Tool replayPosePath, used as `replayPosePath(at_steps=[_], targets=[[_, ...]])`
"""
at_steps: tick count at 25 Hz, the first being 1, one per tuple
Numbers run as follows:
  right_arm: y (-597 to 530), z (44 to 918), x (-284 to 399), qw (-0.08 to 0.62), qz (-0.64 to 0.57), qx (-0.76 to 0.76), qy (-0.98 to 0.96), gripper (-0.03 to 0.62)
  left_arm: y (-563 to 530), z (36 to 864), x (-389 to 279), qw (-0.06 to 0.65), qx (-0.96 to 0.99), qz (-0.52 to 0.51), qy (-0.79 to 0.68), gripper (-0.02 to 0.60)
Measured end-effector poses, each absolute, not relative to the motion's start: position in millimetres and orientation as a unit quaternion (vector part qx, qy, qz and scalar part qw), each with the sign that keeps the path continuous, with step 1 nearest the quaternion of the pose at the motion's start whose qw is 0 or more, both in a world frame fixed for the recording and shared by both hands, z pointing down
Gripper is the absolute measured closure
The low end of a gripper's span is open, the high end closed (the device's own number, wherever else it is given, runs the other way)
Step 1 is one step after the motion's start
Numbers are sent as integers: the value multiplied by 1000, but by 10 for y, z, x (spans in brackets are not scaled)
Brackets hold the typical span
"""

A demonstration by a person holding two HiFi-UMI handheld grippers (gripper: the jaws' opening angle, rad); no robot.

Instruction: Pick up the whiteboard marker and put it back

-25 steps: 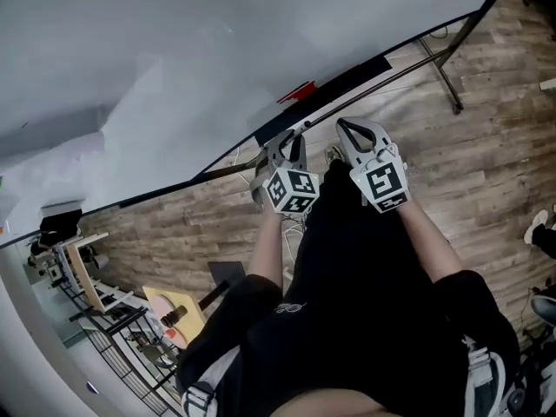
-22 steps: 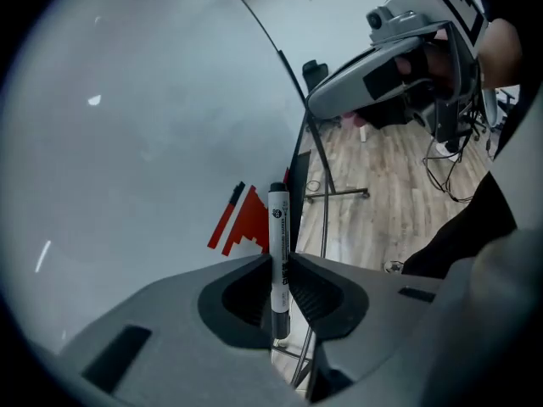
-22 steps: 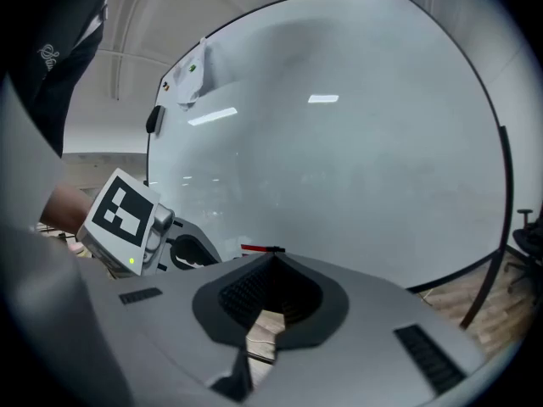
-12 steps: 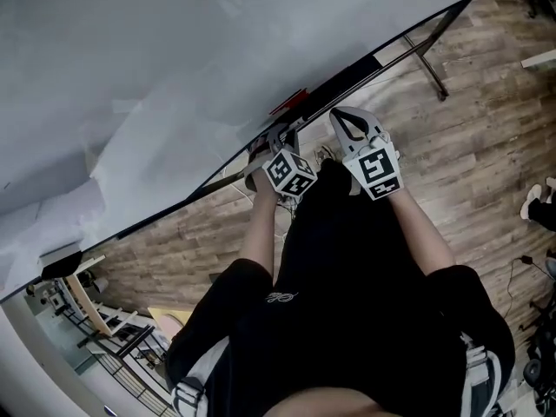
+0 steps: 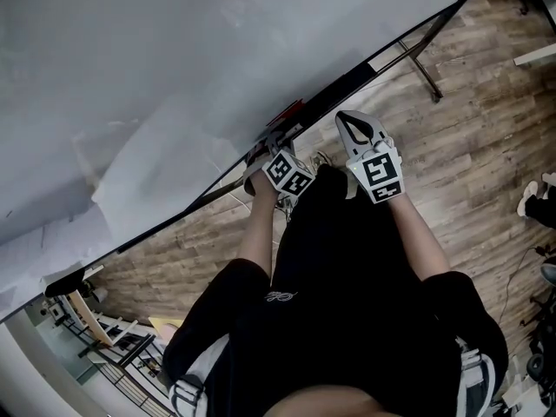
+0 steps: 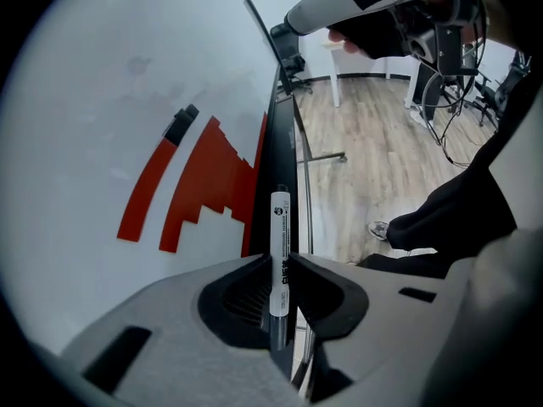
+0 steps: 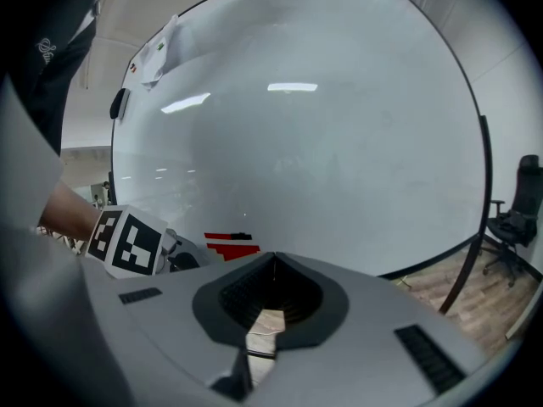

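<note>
A white whiteboard marker point(image 6: 279, 244) with black print is clamped between the jaws of my left gripper point(image 6: 280, 259). It points along the black ledge point(image 6: 277, 172) at the bottom of the whiteboard point(image 5: 130, 76), close above it. In the head view the left gripper point(image 5: 276, 139) is at that ledge, next to a red stepped mark point(image 6: 208, 185) on the board. My right gripper point(image 5: 348, 120) hovers to the right of it, shut with nothing between its jaws. In the right gripper view the right gripper point(image 7: 273, 257) faces the whiteboard point(image 7: 322, 125).
The whiteboard stands on a black metal stand point(image 5: 421, 63) over a wooden floor point(image 5: 469, 146). An office chair point(image 7: 516, 217) stands at the board's far end. Equipment with cables point(image 6: 445, 53) stands farther along the floor. A shoe point(image 5: 530, 200) lies at the right edge.
My left gripper has sunk with the marker toward the board's bottom ledge and tilted more steeply down. The right gripper has drifted slightly and stayed shut.
</note>
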State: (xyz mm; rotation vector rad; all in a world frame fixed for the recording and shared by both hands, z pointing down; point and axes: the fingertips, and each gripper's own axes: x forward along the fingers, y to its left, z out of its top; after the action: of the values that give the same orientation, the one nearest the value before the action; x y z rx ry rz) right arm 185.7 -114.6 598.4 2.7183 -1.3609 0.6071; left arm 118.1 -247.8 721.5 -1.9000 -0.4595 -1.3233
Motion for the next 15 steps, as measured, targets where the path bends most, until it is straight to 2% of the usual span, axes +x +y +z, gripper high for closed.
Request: replayPosePath(at_steps=[15], targets=[[-1044, 5966, 1846, 31, 193, 871, -450, 591, -2445, 7221, 1244, 371, -754, -519, -156, 522]])
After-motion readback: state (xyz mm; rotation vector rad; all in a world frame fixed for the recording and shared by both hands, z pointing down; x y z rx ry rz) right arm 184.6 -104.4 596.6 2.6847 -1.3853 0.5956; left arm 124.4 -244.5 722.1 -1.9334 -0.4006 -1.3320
